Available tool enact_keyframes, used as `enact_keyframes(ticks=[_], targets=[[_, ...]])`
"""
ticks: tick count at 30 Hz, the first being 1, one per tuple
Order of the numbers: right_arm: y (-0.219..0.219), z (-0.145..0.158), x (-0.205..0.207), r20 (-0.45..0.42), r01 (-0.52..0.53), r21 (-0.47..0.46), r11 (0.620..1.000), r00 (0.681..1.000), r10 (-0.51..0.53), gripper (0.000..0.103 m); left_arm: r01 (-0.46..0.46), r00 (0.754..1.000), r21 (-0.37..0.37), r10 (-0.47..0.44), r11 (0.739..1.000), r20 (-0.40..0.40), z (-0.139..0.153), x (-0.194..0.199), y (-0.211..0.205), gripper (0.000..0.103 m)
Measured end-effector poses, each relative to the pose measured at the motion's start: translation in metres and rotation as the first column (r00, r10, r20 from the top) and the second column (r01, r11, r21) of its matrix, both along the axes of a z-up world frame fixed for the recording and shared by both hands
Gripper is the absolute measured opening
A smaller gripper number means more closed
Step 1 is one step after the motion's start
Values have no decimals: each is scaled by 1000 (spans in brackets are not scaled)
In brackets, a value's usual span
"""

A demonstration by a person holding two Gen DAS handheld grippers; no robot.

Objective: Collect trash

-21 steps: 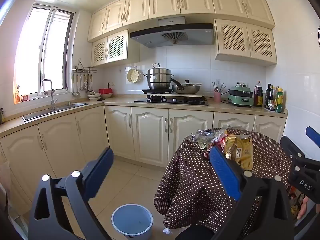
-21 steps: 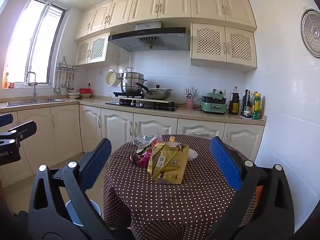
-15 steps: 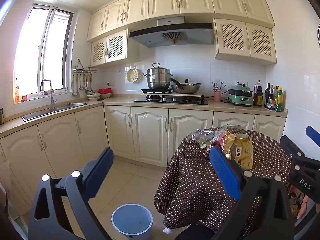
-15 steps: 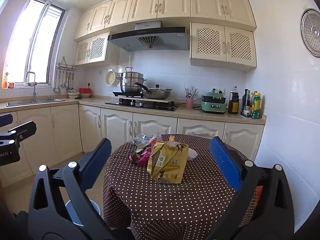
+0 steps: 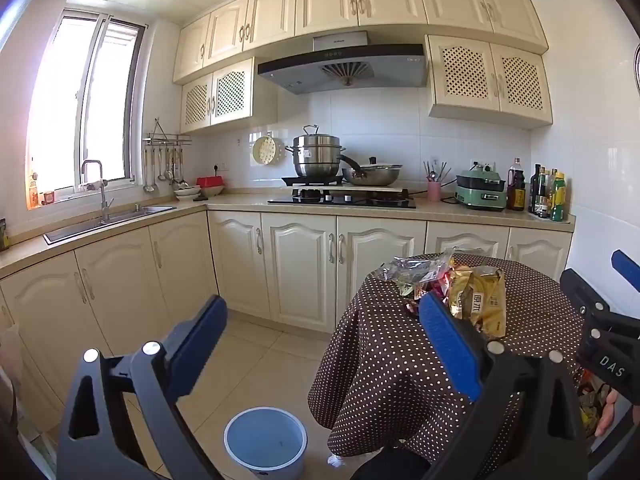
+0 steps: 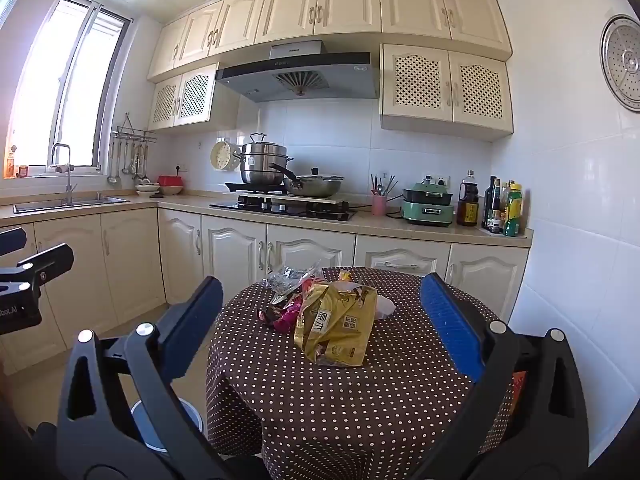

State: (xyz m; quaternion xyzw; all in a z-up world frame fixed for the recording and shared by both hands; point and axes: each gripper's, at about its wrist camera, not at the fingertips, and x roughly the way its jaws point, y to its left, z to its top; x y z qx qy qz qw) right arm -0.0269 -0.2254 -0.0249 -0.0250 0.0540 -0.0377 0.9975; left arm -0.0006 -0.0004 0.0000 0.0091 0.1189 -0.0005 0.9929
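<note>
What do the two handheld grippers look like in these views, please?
Both the left gripper and the right gripper have black angular frames with cut-outs, silver round fasteners, and long fingers faced with ribbed blue pads. White lettering marks their bodies.

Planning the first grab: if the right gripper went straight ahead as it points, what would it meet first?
Probably the gold snack bag on the dotted tablecloth, centred between the open right gripper jaws; depth is uncertain.

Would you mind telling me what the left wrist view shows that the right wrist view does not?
Only the left wrist view shows the whole blue bin on the floor beside the table. Only the right wrist view shows the round steamer plate on the wall. Both show the gold snack bag among wrappers on the dotted tablecloth, and both tongs open.
</note>
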Motion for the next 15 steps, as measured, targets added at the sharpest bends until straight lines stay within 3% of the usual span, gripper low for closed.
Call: enact_keyframes(ticks=[15], targets=[[3,0,3,-5,-3,4,1000,1000,3,97,0,1000,2,0,1000,-4,0,-2,1,95]])
